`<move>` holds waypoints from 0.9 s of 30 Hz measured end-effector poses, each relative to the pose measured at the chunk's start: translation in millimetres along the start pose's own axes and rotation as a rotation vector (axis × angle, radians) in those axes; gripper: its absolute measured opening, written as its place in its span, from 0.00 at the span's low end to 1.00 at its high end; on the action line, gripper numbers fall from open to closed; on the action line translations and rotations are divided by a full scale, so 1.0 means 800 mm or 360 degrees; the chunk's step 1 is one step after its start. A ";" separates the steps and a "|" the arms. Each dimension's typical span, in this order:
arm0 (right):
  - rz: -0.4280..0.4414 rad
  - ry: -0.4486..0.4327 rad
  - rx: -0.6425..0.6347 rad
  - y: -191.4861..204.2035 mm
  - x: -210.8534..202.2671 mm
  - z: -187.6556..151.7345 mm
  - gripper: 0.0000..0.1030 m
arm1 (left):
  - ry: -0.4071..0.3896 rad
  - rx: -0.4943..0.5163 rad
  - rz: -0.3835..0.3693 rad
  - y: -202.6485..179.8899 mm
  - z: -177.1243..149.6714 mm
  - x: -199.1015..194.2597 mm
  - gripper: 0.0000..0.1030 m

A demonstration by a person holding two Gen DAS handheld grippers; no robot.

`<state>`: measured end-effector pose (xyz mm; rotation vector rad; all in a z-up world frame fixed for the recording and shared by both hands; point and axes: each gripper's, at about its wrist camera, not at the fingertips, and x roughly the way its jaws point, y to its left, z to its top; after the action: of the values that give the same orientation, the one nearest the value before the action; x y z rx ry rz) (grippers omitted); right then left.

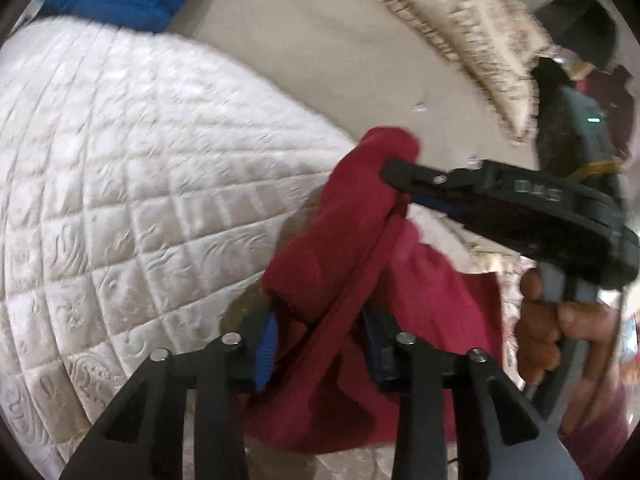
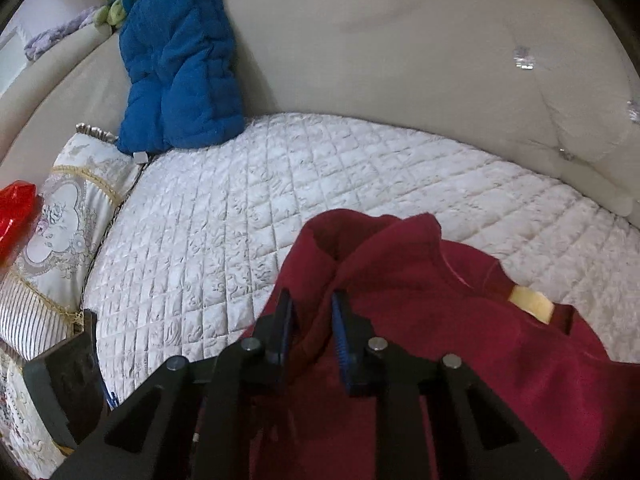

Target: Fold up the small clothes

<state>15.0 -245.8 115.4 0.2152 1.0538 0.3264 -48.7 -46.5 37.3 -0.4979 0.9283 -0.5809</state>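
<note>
A dark red small garment (image 1: pixel 352 248) hangs bunched above the white quilted mattress (image 1: pixel 120 168). My left gripper (image 1: pixel 320 332) is shut on a fold of it. My right gripper (image 1: pixel 394 174) comes in from the right in the left wrist view and pinches the cloth's upper end. In the right wrist view my right gripper (image 2: pixel 312 312) is shut on a fold of the red garment (image 2: pixel 440 320), whose neck opening and tan label (image 2: pixel 532 303) show to the right. The garment's far part rests on the mattress (image 2: pixel 240 220).
A blue padded jacket (image 2: pixel 180 60) lies against the beige headboard (image 2: pixel 400 40) at the back left. Patterned pillows (image 2: pixel 60 232) and a red shiny item (image 2: pixel 16 212) lie at the left; another fringed pillow (image 1: pixel 460 40) lies at the back.
</note>
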 end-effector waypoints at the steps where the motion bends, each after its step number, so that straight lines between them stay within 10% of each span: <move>1: 0.0019 -0.0011 0.0035 -0.005 -0.006 0.000 0.21 | -0.0015 0.0033 -0.0024 -0.006 -0.001 -0.003 0.09; 6: 0.0106 -0.0008 0.0165 -0.014 -0.018 0.001 0.72 | -0.0066 0.0201 -0.0063 -0.035 -0.001 -0.011 0.07; 9: 0.0054 0.0028 0.0111 -0.004 -0.009 0.003 0.77 | -0.0062 0.0217 -0.0061 -0.039 0.004 -0.012 0.07; 17: -0.0146 0.0240 0.0088 0.010 0.068 0.004 0.77 | -0.0036 0.0199 -0.0051 -0.031 0.000 -0.015 0.07; 27: -0.0199 0.0179 -0.0042 0.018 0.054 -0.005 0.36 | -0.0038 0.0206 0.0001 -0.028 -0.002 -0.014 0.08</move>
<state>28.9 -216.2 83.1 0.1072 1.1681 0.2414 -60.9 -55.8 57.3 -0.3875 0.8622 -0.6285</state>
